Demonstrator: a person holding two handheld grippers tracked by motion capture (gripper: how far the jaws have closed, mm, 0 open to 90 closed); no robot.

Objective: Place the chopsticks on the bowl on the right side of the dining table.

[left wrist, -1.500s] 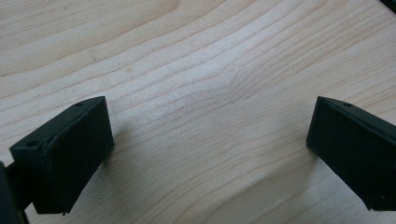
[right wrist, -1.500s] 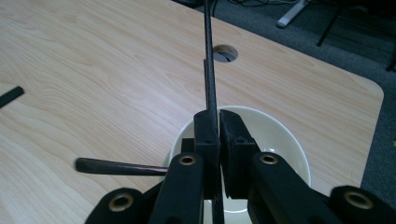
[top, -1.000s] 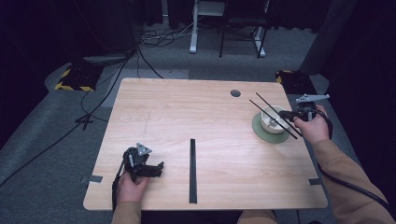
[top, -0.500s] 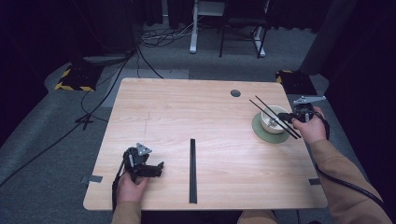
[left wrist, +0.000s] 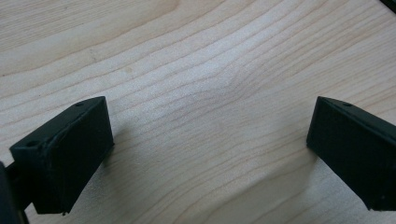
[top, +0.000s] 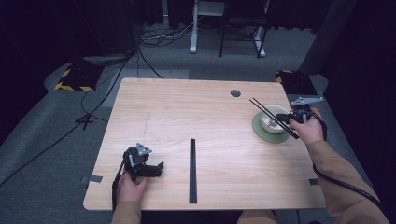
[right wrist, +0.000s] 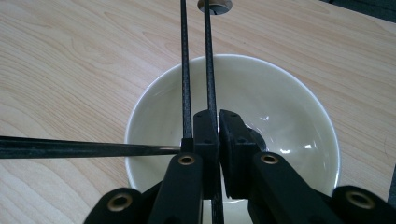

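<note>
A white bowl (top: 270, 125) stands on a green saucer (top: 261, 134) at the table's right side. Two thin black chopsticks (top: 260, 107) slant across the bowl's rim. My right gripper (top: 286, 119) is over the bowl's right edge, shut on the chopsticks. In the right gripper view the jaws (right wrist: 218, 126) pinch one stick (right wrist: 208, 70) above the bowl (right wrist: 289, 107), having just eased open slightly; a second stick (right wrist: 186, 70) runs beside it. My left gripper (top: 158, 170) rests on the table at the front left, open, with bare wood between its fingers (left wrist: 70, 149).
A long black strip (top: 193, 170) lies lengthwise at the front middle of the wooden table (top: 187, 112). A round cable hole (top: 236, 93) sits at the back right. Cables and desk legs are on the floor beyond the far edge.
</note>
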